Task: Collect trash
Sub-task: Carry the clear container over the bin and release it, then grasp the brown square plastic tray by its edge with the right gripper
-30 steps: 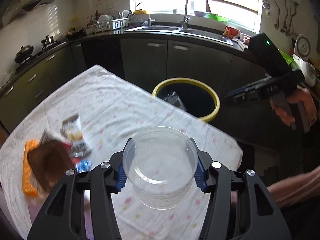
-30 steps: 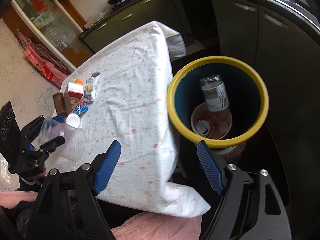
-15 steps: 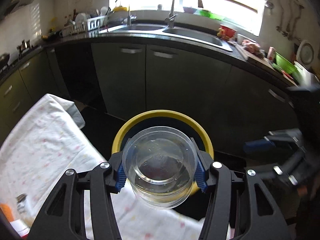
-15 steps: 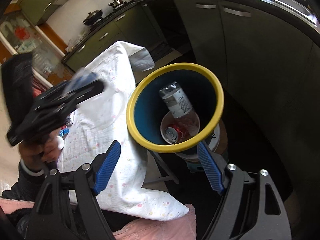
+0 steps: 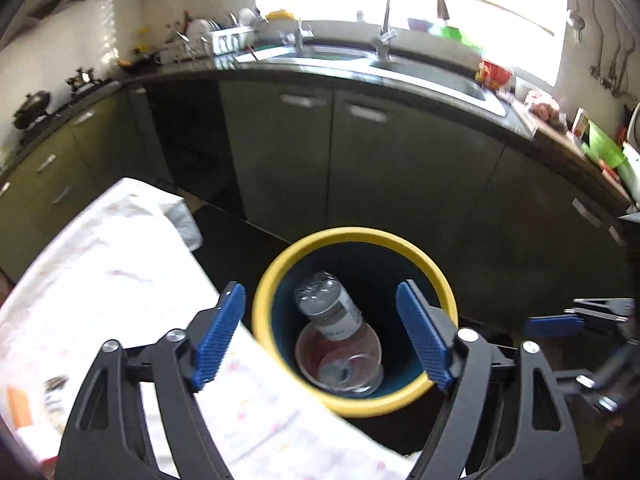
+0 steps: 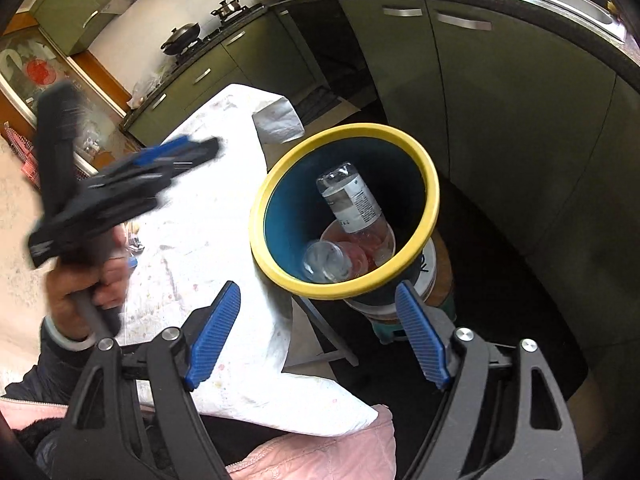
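Where fingers (image 5: 224, 344) gape: bin (image 5: 436, 280) rim

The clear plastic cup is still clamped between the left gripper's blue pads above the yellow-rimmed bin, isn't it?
Not quite: the left gripper has just opened and holds nothing. The clear plastic cup lies inside the yellow-rimmed bin, beside the bottle, as the right wrist view shows.

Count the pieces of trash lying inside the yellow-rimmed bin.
3 visible inside the bin: a labelled plastic bottle leaning top-down, a clear plastic cup beside its lower end, and a round reddish container beneath them. Anything under these is hidden.
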`<action>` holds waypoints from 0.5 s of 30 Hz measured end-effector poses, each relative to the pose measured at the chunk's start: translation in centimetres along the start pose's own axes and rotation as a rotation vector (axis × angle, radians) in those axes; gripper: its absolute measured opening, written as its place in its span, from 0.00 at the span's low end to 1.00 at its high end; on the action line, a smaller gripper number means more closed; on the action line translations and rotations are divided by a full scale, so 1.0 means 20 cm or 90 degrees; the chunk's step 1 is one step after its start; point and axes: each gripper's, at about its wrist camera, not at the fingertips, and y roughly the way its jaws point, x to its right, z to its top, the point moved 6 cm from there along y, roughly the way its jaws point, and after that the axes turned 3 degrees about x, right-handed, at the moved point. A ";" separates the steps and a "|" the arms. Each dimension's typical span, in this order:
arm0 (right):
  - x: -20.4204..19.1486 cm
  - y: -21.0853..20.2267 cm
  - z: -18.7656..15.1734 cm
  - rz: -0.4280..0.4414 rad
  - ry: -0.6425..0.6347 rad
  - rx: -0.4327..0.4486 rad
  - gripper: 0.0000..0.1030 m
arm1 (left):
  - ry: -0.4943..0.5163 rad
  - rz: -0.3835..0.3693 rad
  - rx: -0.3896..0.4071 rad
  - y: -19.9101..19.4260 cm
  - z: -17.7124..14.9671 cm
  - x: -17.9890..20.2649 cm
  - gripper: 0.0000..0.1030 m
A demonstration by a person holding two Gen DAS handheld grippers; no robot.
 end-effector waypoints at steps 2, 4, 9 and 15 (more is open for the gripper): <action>-0.02 0.02 -0.01 0.005 -0.002 -0.005 0.73 | -0.010 0.021 0.028 -0.20 -0.03 -0.06 0.85; -0.05 0.04 -0.02 0.009 -0.011 -0.012 0.73 | -0.020 0.034 0.041 -0.36 -0.07 -0.14 0.88; -0.21 0.09 -0.02 0.014 -0.059 -0.032 0.73 | -0.046 0.098 0.071 -0.78 -0.26 -0.37 0.93; -0.53 0.21 -0.03 0.041 -0.140 -0.066 0.73 | -0.089 0.221 0.082 -1.18 -0.61 -0.67 0.95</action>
